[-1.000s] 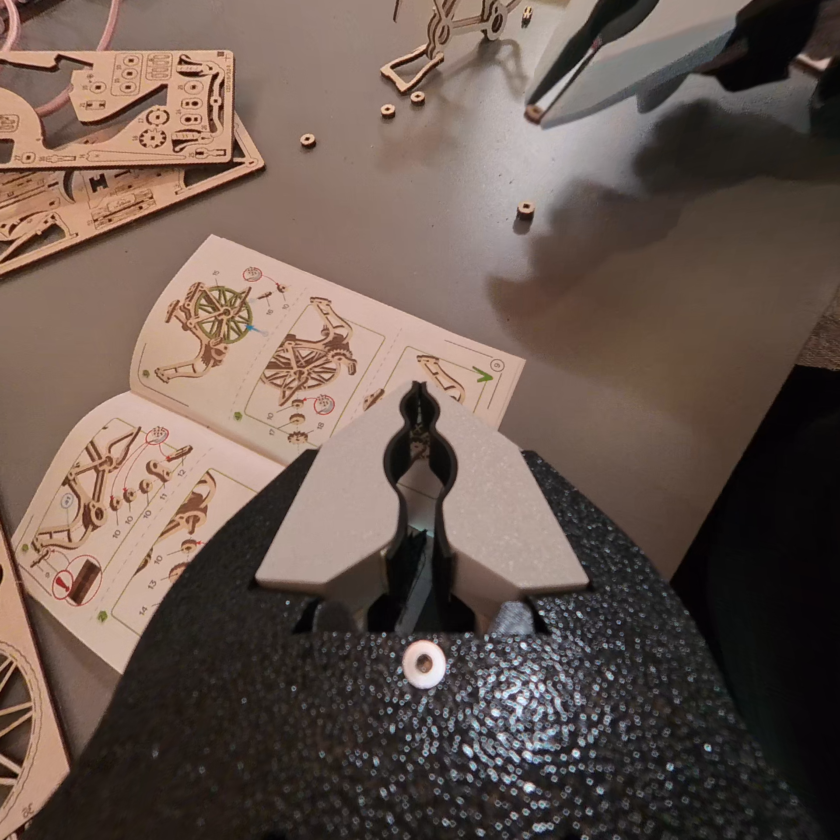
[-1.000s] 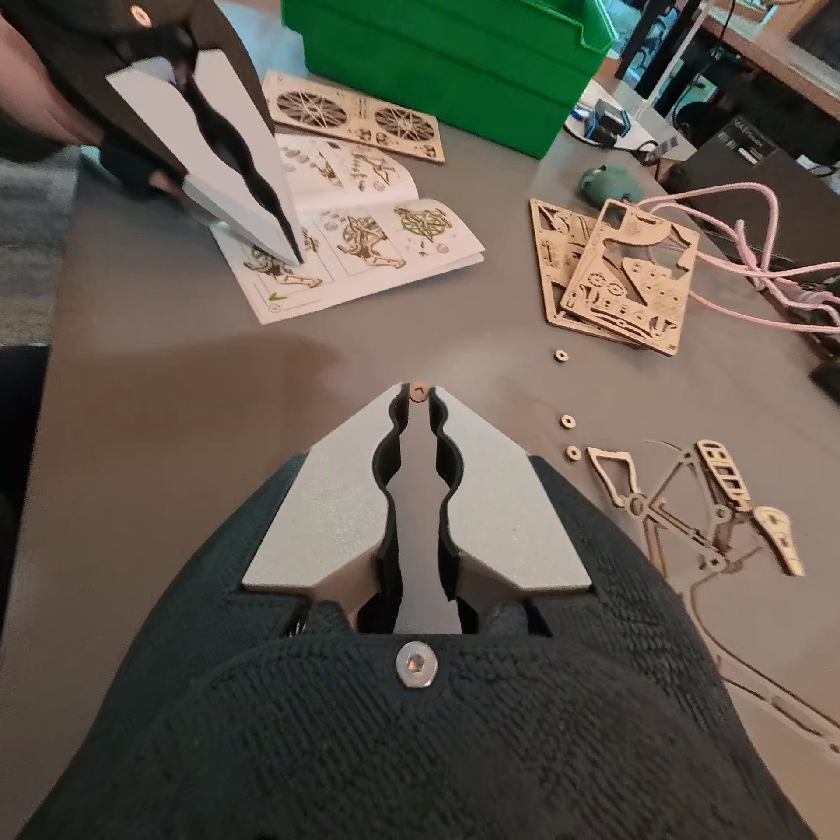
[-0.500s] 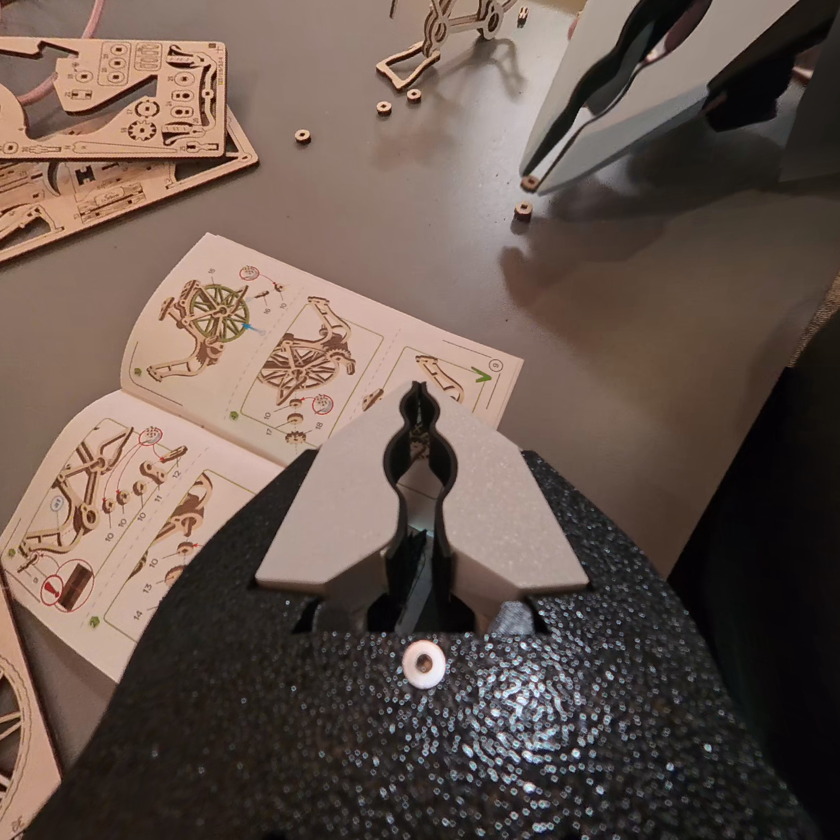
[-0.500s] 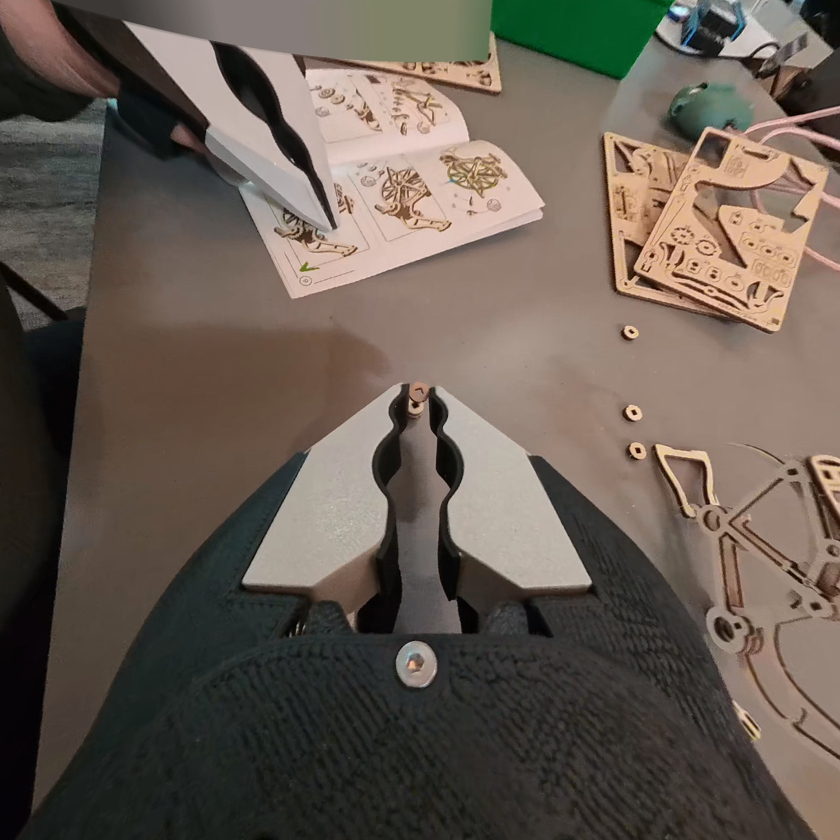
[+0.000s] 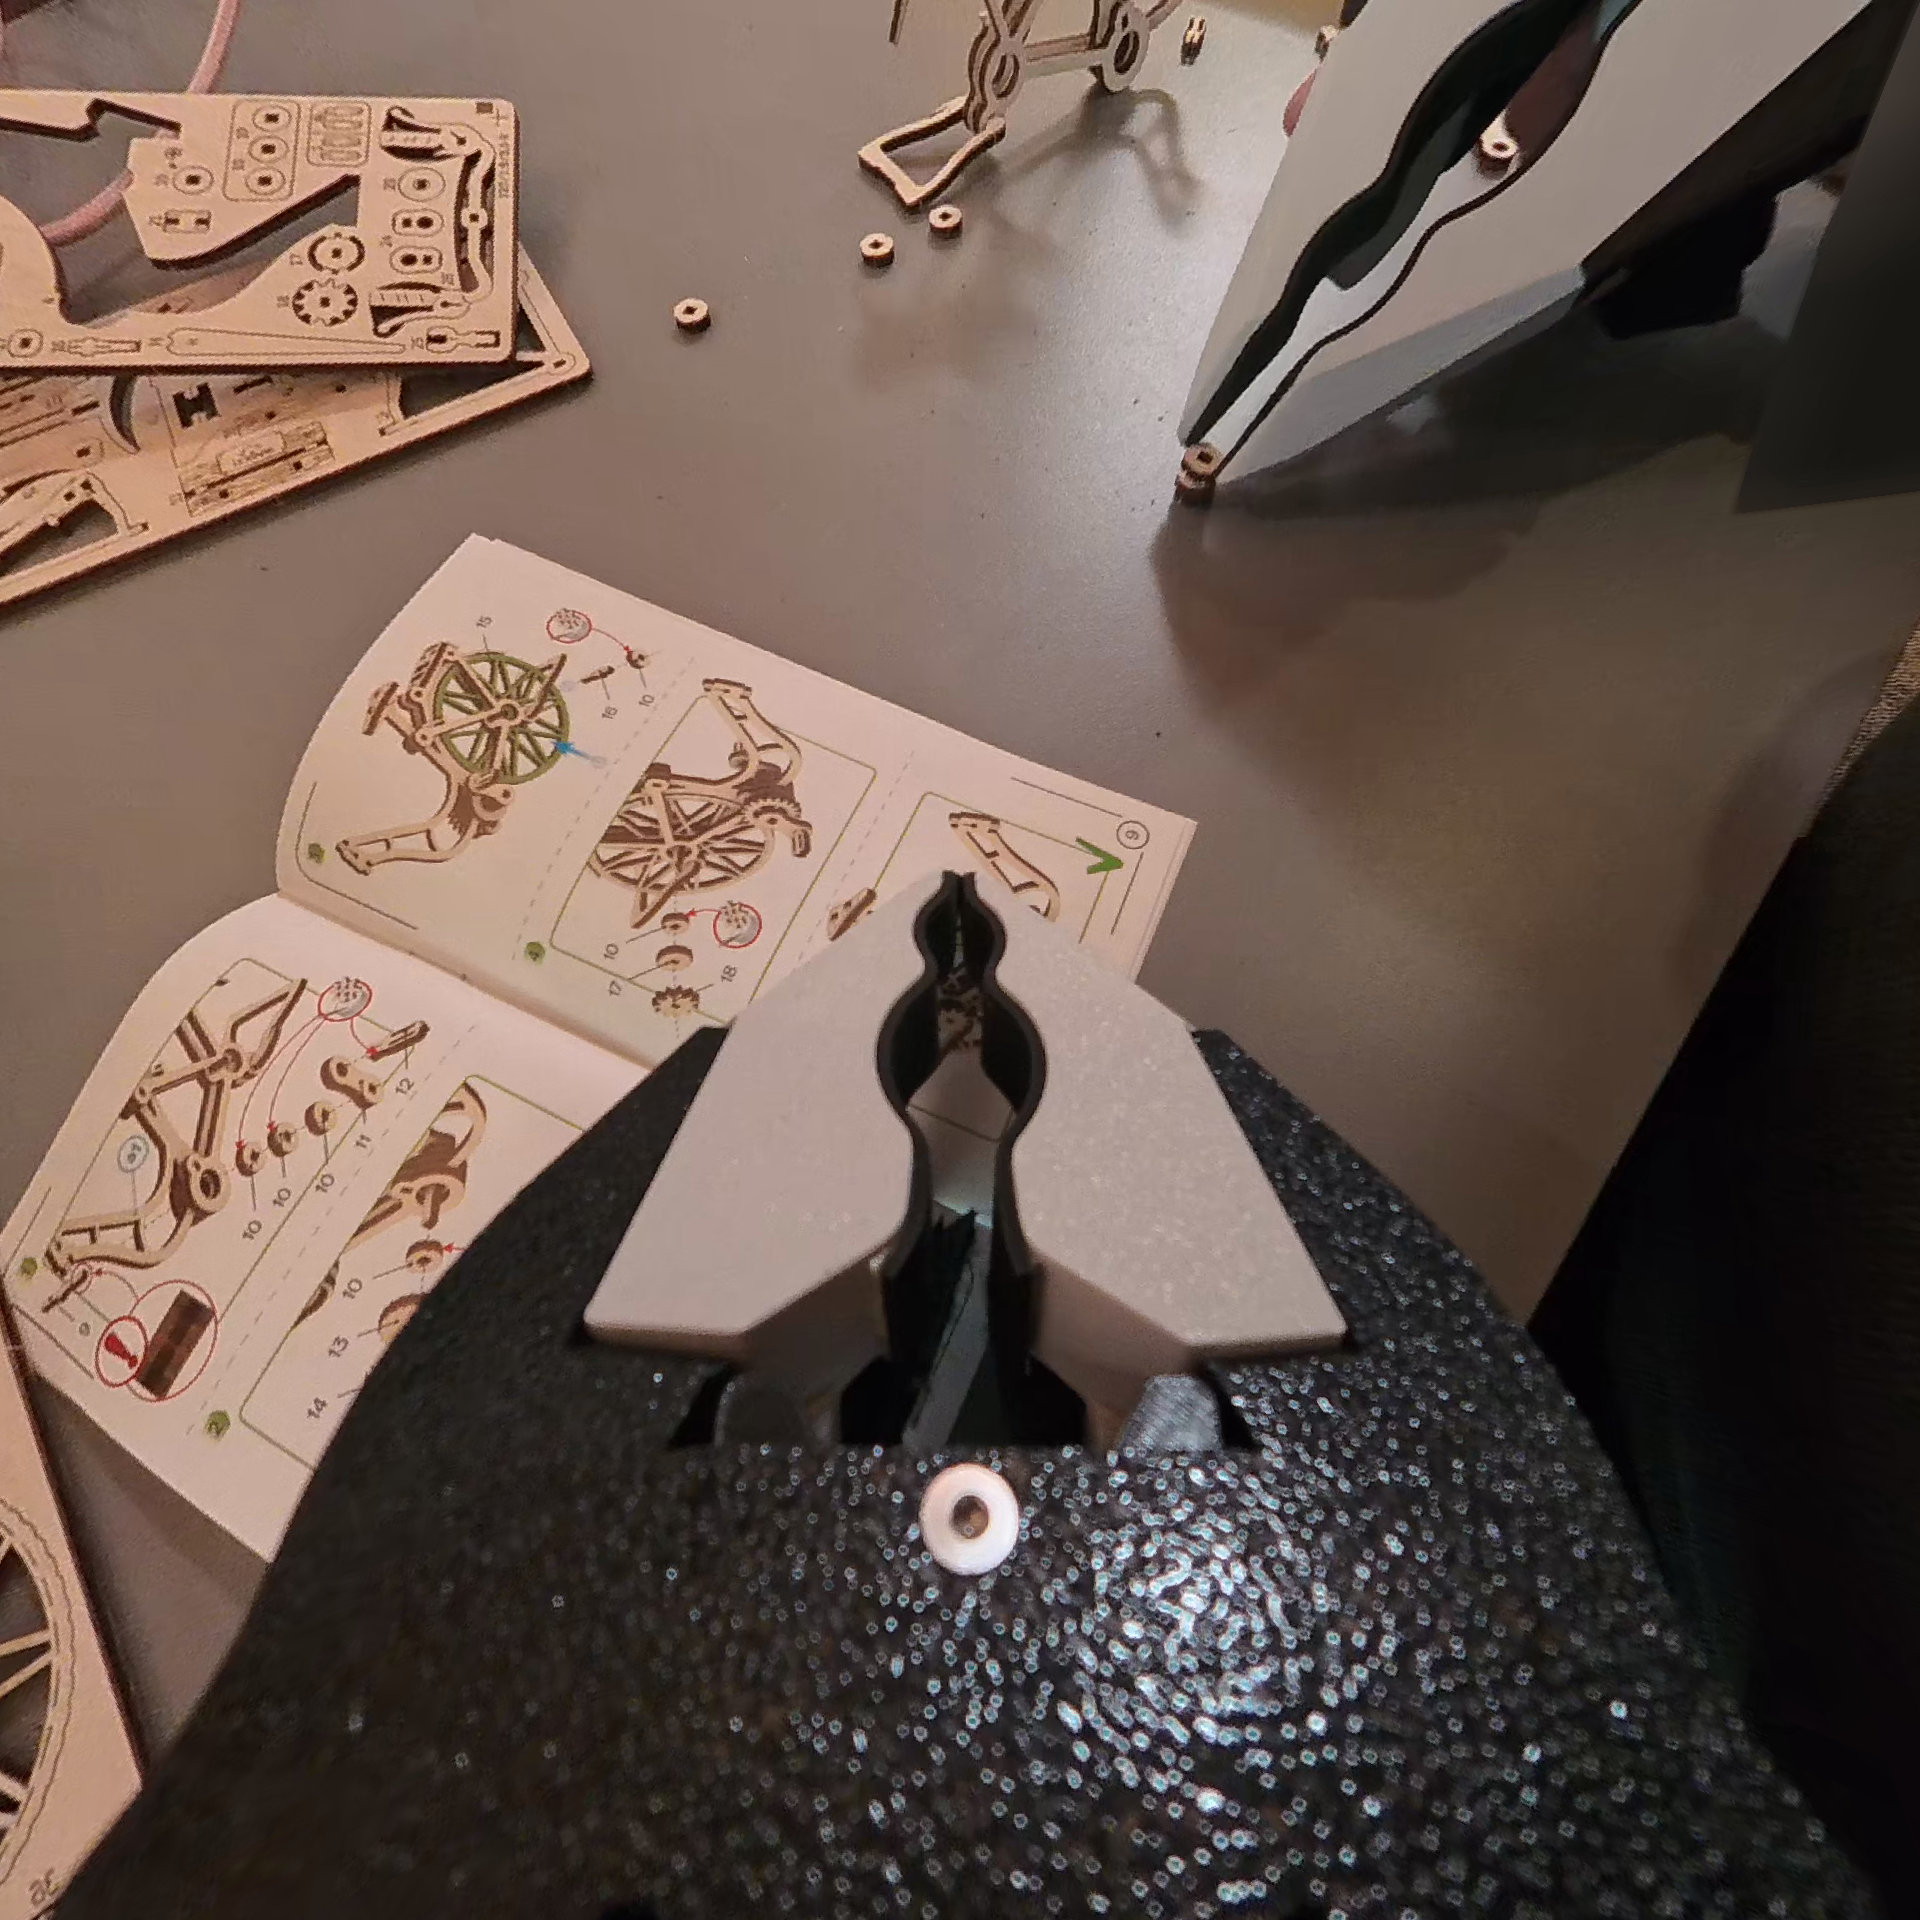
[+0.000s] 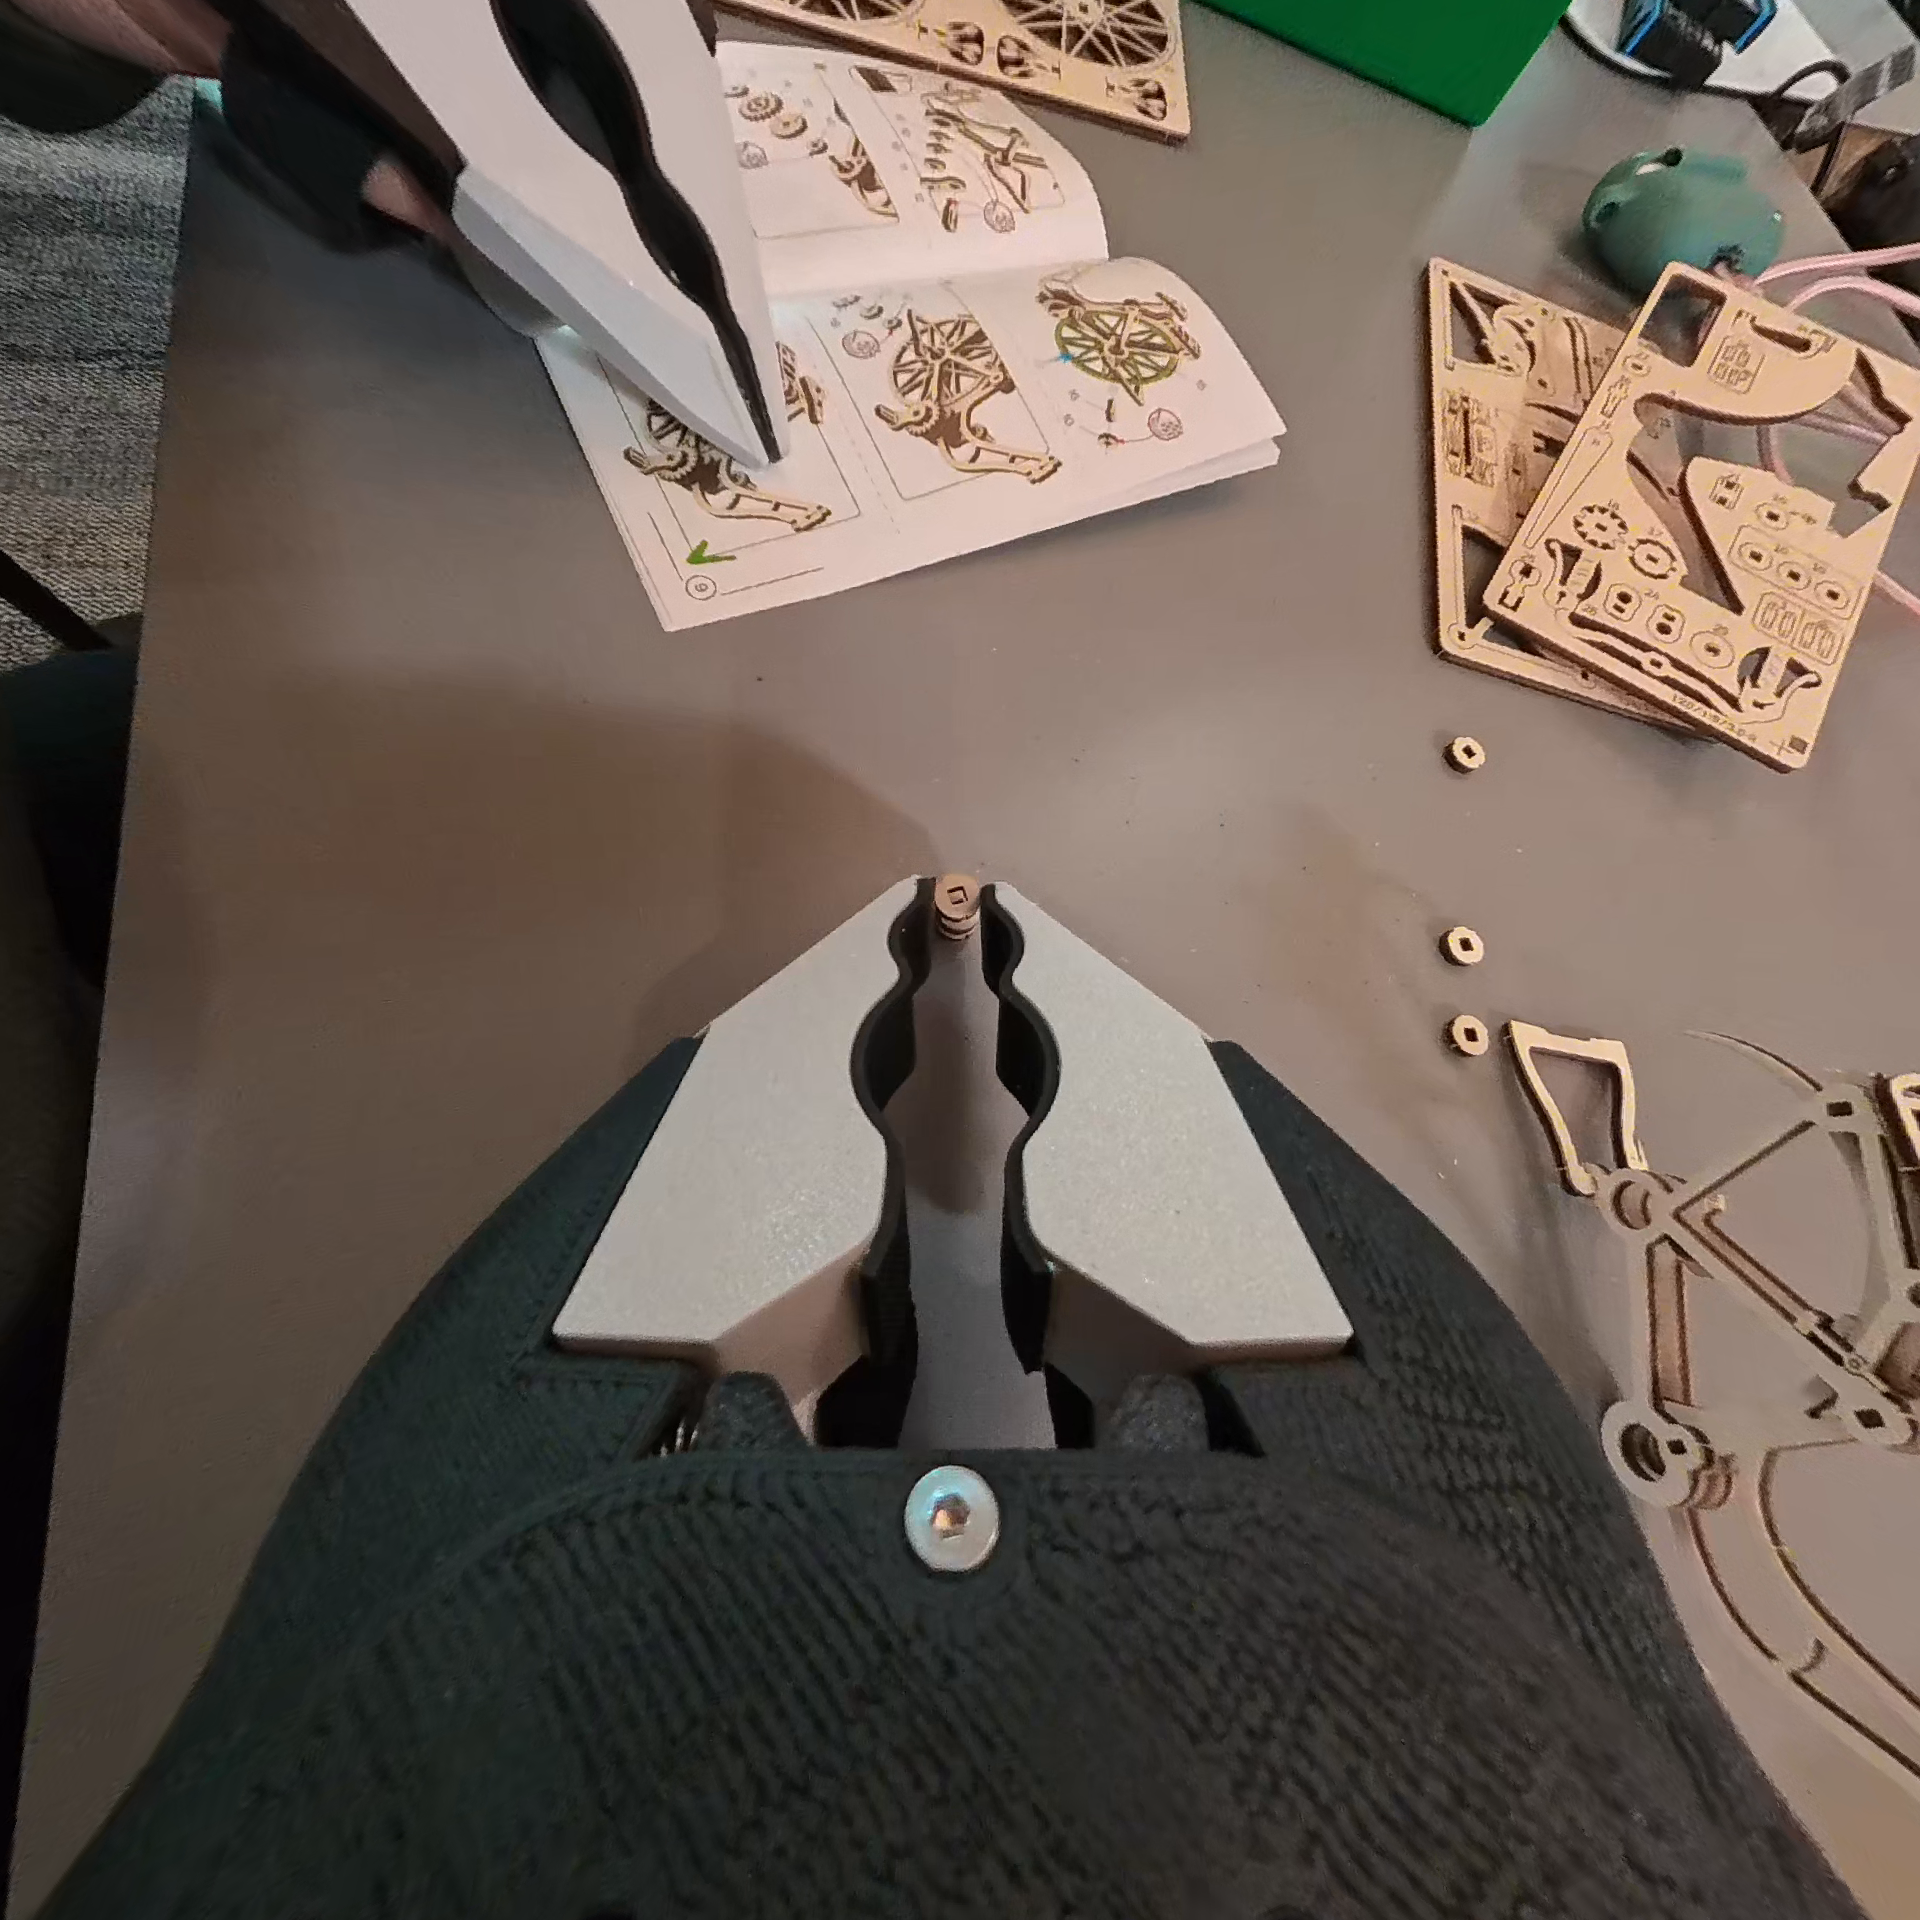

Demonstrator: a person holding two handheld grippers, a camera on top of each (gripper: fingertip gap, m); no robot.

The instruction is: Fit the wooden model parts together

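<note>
The smooth matt grey tabletop (image 6: 1039,748) carries pale laser-cut plywood sheets (image 6: 1704,499) with dark burnt edges and an open booklet of matt white printed paper (image 5: 644,883). The right gripper (image 6: 954,902) has grainy matt grey plastic fingers (image 6: 769,1143), a rough black shell and a shiny metal screw (image 6: 951,1519).

Grey table (image 6: 1039,727); tan wooden sheets (image 6: 1704,520); white booklet (image 6: 935,488); green box (image 6: 1382,42); pink cable (image 6: 1860,281).

Small round wooden spacers (image 6: 954,906) stacked on the grey table, partly built wooden frame (image 6: 1756,1278) well apart at right
</note>
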